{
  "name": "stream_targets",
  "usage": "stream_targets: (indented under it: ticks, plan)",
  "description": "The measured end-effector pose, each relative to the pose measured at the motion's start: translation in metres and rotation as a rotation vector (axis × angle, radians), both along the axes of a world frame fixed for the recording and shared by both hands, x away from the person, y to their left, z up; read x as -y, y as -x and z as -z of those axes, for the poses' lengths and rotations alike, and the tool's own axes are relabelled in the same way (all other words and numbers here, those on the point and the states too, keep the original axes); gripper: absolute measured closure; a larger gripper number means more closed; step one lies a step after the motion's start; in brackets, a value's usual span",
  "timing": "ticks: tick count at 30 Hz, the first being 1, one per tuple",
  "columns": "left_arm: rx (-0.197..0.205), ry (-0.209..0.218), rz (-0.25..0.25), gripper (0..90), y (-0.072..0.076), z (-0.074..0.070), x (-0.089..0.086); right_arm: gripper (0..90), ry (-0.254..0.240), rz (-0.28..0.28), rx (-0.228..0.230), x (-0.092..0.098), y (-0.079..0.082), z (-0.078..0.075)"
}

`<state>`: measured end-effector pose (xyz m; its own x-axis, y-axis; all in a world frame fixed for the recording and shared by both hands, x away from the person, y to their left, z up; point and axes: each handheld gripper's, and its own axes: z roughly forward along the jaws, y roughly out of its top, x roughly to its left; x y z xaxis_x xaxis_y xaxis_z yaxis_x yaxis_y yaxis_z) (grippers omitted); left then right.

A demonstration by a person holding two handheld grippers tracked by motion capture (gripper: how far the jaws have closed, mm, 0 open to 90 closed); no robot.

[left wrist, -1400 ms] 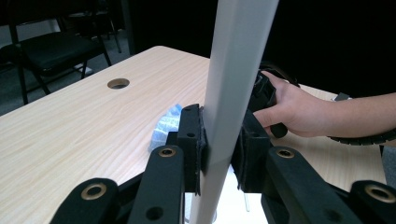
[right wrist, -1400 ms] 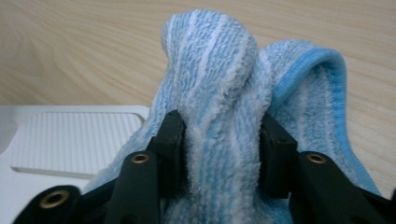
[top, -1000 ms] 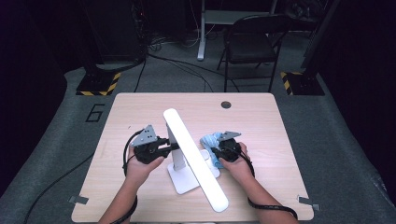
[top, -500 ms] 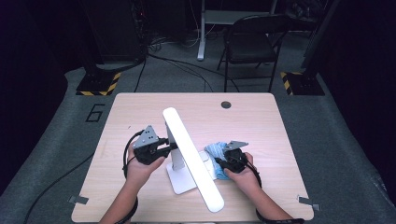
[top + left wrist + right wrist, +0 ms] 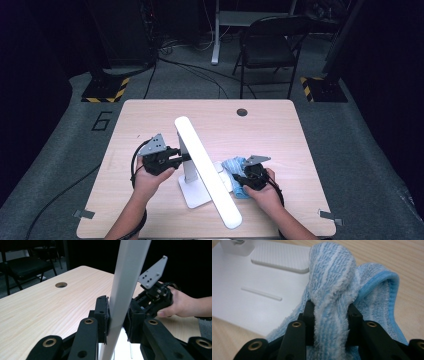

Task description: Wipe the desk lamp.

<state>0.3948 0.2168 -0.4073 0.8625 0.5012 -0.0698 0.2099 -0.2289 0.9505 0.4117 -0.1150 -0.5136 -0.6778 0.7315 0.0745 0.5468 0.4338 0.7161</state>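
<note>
Lamp stem clamped by L gripper, R gripper pinching cloth beside base.

The right gripper, with the blue cloth pinched in its jaws, has moved along the lamp base toward the person's side of the bench. The cloth now lies lower.

Left tongs clamped, hand steady; right tongs clamped, low.
</note>
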Motion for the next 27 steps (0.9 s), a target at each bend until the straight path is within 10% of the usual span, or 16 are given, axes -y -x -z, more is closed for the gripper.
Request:
stream_targets:
  ticks: [14, 27]
  plan:
    - [-0.004, -0.007, 0.026, 75.0, 0.0, 0.0, -0.001, 66.8, -0.008, 0.067, 0.011, -0.03, -0.053, 0.001]
    - [0.03, -0.091, -0.039, 76.1, 0.009, -0.006, 0.008, 67.6, 0.006, 0.068, 0.013, -0.028, -0.044, 0.0]
